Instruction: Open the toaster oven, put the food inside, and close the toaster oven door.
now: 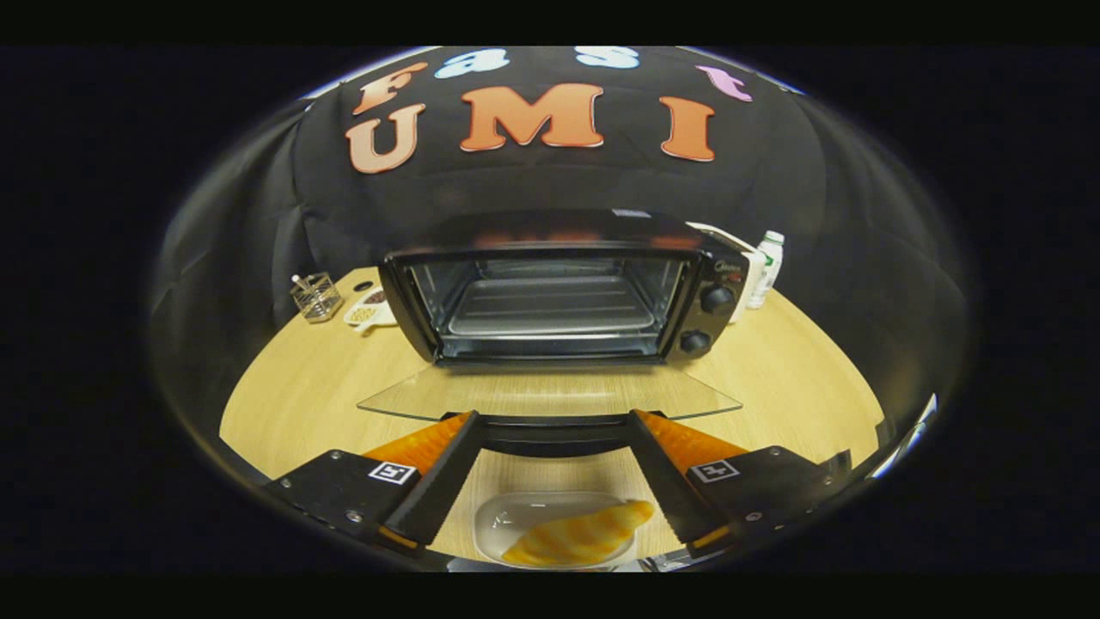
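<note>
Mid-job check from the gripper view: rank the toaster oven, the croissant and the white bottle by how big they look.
1. Toaster oven, door open, beyond the open gripper.
2. Croissant on its clear dish, between the fingers; nearness inflates it.
3. White bottle, far behind the oven, so probably understated.

Tongs (pixel 550 421) spread wide apart, two fingers (pixel 434 473) angling forward and inward from their mounts, tips level with each other, nothing clamped between them, both fingers raised above the surface, pointing straight ahead
</note>
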Available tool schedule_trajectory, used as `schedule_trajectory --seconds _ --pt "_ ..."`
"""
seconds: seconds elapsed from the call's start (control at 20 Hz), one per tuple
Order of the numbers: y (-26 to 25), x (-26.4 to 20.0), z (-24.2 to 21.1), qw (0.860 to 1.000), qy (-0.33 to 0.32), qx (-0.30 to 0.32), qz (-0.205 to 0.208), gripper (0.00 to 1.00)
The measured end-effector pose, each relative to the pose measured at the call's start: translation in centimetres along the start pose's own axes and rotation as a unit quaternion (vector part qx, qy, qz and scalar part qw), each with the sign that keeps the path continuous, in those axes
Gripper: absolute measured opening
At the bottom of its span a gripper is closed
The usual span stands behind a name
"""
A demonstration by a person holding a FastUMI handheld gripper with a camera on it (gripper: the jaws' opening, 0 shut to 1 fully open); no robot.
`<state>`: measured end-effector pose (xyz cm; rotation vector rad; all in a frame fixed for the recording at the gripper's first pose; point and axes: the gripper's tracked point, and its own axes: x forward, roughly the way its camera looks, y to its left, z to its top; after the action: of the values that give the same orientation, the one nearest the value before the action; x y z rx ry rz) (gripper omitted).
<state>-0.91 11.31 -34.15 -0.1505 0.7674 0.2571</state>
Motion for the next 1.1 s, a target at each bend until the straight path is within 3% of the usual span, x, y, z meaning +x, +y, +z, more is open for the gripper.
schedule_trajectory --seconds 0.45,0.7,1.1 --pt "0.0 2.4 -5.7 0.997 0.079 -0.001 -0.002 1.0" --pt "-0.5 0.9 -5.7 0.998 0.07 0.005 -0.008 1.0" --pt "-1.1 -5.0 -5.1 0.993 0.023 0.072 -0.092 0.99"
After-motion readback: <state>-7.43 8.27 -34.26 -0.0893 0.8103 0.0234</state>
